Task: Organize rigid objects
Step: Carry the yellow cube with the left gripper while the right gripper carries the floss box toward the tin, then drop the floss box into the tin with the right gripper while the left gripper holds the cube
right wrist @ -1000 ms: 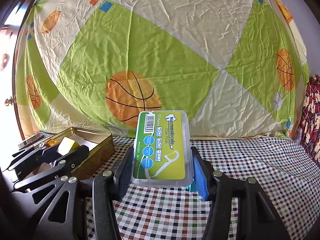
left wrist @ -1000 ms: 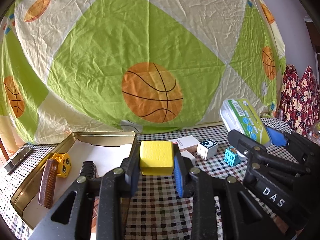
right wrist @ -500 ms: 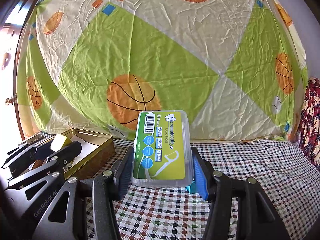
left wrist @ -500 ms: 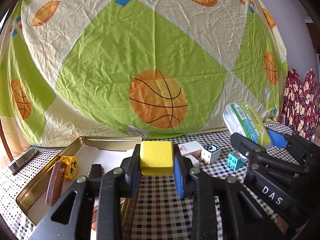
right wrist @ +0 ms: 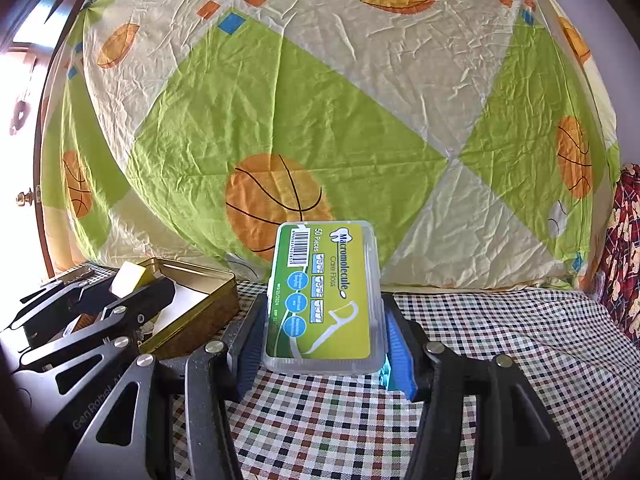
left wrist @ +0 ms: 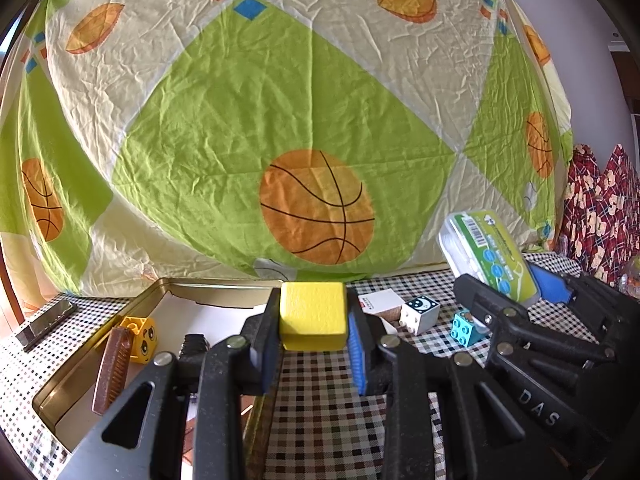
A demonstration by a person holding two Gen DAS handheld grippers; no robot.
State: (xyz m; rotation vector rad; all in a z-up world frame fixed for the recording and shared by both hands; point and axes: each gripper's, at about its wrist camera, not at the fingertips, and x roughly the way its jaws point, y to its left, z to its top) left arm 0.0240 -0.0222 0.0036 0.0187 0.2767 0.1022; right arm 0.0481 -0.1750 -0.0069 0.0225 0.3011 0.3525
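My left gripper (left wrist: 313,334) is shut on a yellow block (left wrist: 313,314), held above the checkered table just right of an open gold tin (left wrist: 80,376). Inside the tin lie a yellow face brick (left wrist: 141,336), a brown comb (left wrist: 111,368) and a black piece (left wrist: 194,346). My right gripper (right wrist: 320,342) is shut on a clear floss pick box (right wrist: 322,294) with a green label, held upright above the cloth. In the left wrist view that box (left wrist: 490,256) and the right gripper (left wrist: 516,300) show at the right. The left gripper (right wrist: 132,292) shows over the tin (right wrist: 200,300) in the right wrist view.
On the checkered cloth beyond the yellow block lie a white card box (left wrist: 380,302), a white face cube (left wrist: 419,314) and a teal brick (left wrist: 466,326). A dark metal bar (left wrist: 46,322) rests at far left. A basketball-print sheet (left wrist: 316,120) hangs behind the table.
Both grips hold as before. The left wrist view has tilted slightly, so the tin and table sit lower in frame; the left gripper has edged nearer the tin in the right wrist view.
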